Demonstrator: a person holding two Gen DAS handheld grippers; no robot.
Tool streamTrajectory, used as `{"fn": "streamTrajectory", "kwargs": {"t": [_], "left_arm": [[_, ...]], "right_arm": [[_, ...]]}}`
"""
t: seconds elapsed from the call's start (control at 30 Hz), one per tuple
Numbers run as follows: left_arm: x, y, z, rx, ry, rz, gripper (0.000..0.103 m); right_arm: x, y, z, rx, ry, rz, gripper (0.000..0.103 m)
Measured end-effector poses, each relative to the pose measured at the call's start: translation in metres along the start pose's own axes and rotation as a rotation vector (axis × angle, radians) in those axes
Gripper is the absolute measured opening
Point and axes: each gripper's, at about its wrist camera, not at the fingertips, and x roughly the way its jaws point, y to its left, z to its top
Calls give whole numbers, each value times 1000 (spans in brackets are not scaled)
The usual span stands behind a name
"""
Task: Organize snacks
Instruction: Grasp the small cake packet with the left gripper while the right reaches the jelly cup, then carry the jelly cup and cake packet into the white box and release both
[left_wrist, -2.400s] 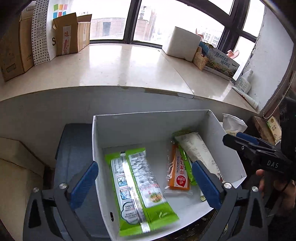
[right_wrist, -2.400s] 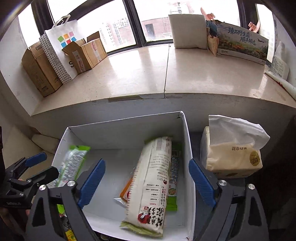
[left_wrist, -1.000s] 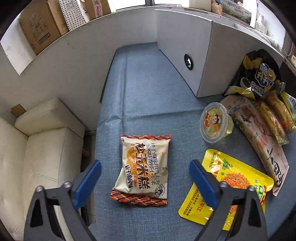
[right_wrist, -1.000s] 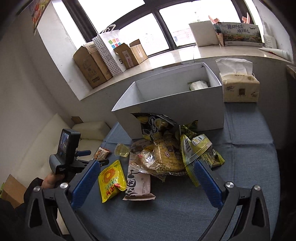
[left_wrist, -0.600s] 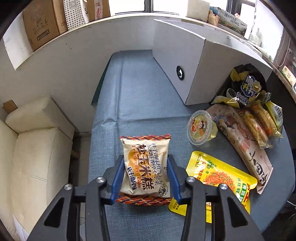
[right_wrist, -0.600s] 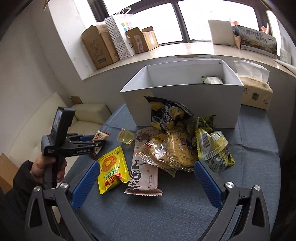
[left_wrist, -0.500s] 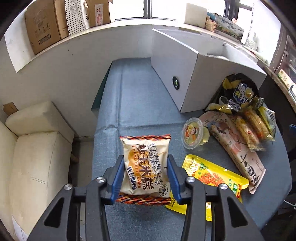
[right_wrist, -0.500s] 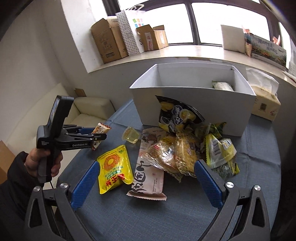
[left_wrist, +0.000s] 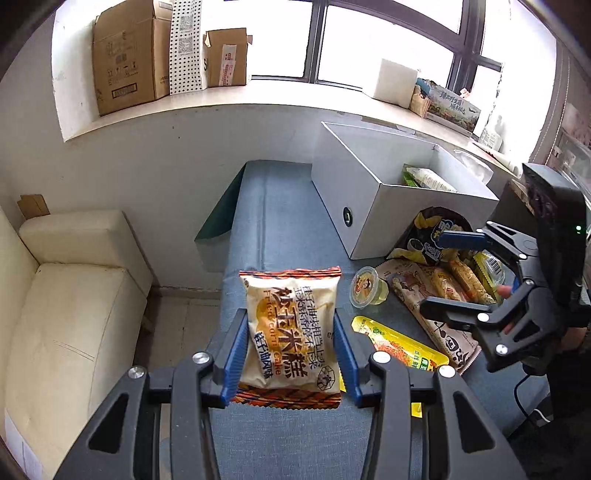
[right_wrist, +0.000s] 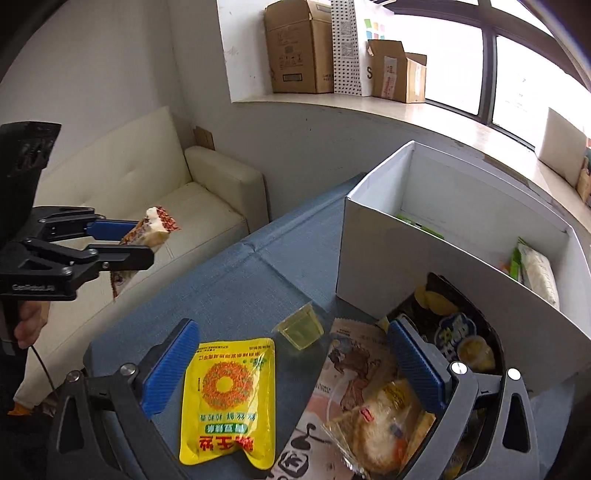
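One rice-cake packet now clamped, lifted in the left gripper — right gripper jaws wide, empty.

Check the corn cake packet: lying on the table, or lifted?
Lifted. The left gripper clamps the corn cake packet; the right wrist view shows it hanging clear of the table.

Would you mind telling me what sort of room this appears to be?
Probably a lounge corner in an office or flat: a cream sofa beside a cloth-covered table, and cardboard boxes on a wide windowsill.
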Motion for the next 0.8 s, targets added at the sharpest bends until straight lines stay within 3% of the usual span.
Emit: {"fn": "streamTrajectory", "kwargs": {"t": [0.47,0.5,0.6,0.8], "left_arm": [[1,7,-5,-24,8,14,49],[1,6,-5,-22,9,13,49],[3,2,-4,-17,11,14,49],[2,-2,-2,-6,4,11,49]], "right_arm": [[92,-5,4,21,203,51,101],[92,-4,3,12,198,36,95],[96,-1,5,-16,214,12,51],[86,1,-4,-12,199,48,50]]}}
